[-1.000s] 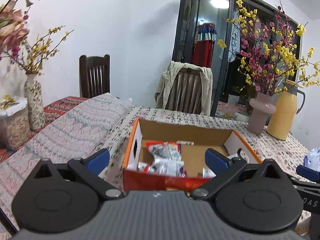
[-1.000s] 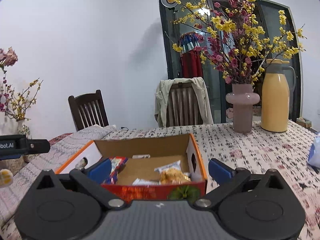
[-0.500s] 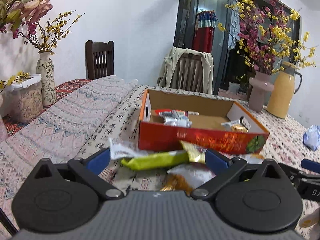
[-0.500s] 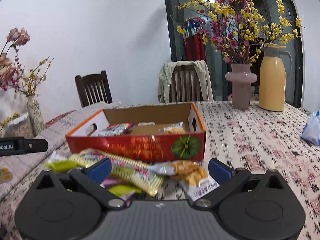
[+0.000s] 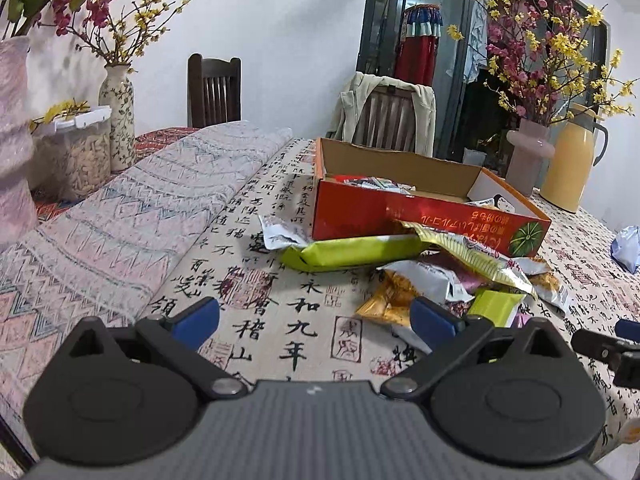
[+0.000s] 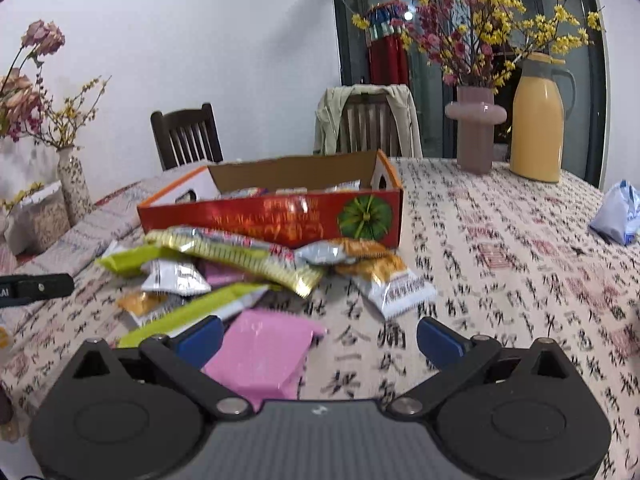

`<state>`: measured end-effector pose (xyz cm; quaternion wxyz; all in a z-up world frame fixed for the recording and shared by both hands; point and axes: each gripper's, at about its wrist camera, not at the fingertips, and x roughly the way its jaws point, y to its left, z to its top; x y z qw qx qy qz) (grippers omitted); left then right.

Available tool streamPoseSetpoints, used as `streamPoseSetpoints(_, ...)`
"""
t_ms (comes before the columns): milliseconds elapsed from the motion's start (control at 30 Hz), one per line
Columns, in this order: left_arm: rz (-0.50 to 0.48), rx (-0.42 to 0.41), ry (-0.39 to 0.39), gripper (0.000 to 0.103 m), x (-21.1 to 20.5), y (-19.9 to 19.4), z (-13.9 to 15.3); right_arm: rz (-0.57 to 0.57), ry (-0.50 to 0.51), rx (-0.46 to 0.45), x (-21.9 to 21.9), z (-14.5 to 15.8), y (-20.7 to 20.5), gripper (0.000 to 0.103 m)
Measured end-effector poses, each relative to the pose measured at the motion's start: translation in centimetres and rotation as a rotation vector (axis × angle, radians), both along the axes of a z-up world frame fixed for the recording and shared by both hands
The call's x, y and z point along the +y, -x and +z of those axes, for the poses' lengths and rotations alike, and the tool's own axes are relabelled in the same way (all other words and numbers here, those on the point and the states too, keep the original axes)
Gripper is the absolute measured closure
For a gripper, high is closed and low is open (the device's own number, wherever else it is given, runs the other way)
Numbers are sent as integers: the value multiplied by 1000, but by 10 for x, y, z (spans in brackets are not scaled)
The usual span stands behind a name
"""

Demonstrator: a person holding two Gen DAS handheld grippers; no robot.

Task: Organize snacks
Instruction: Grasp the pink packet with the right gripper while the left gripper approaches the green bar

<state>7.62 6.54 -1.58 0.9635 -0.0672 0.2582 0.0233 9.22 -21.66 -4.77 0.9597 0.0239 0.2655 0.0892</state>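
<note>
A red cardboard box (image 5: pixel 428 220) (image 6: pixel 280 216) sits on the table with a few snack packets inside. In front of it lies a loose heap of snacks: a green bar (image 5: pixel 352 252), a yellow-striped pack (image 6: pixel 240 256), orange-and-white packets (image 6: pixel 384 276), a pink packet (image 6: pixel 260 352). My left gripper (image 5: pixel 316 316) is open and low over the cloth, left of the heap, holding nothing. In the right wrist view my right gripper (image 6: pixel 320 336) is open too, with the pink packet lying between its fingers near the left one, not gripped.
A folded patterned blanket (image 5: pixel 120 232) covers the table's left side, with vases (image 5: pixel 116 120) and a lidded container (image 5: pixel 76 152) beyond. A pink vase (image 6: pixel 476 132) and yellow jug (image 6: pixel 538 120) stand at the back right. A blue-white bag (image 6: pixel 616 212) lies far right. Chairs behind.
Both grippers have pulled back and dropped lower toward the table. The box now sits farther away and the heap of loose snacks has come into view in front of them.
</note>
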Motion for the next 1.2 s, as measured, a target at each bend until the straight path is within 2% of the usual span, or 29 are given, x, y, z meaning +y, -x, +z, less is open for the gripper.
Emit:
streamPoseSetpoints(367,-2,16,12,0,2,3,-4,-12,-14,69,26,-12,-25,0)
streamPoseSetpoints(500,-3,28,15,0,4,1,-6,-29,13,108,36,-22,-36,0)
streamPoseSetpoints(600,-8,39,21,0,4,-3,-7,-18,32,108,42,-27,-35,12)
streamPoseSetpoints(633,-12,39,16,0,3,-4,-7,-13,43,104,43,-27,-33,20)
streamPoseSetpoints(667,-16,38,12,0,2,-6,-7,3,41,99,44,-25,-32,33)
streamPoseSetpoints(700,-21,40,12,0,1,-7,-6,21,35,97,44,-24,-30,40)
streamPoseSetpoints(733,-27,42,14,0,0,-9,-5,23,41,98,44,-24,-30,42)
streamPoseSetpoints(933,-50,40,13,0,-11,-15,-2,24,24,94,36,-22,-28,43)
streamPoseSetpoints(1033,-49,34,9,1,-18,-20,-2,16,4,62,29,-19,-22,43)
streamPoseSetpoints(1133,-47,59,3,7,-29,-28,-5,5,-12,40,20,-16,-16,43)
streamPoseSetpoints(1200,-48,83,-12,17,-37,-32,-9,-5,-22,28,11,-13,-13,43)
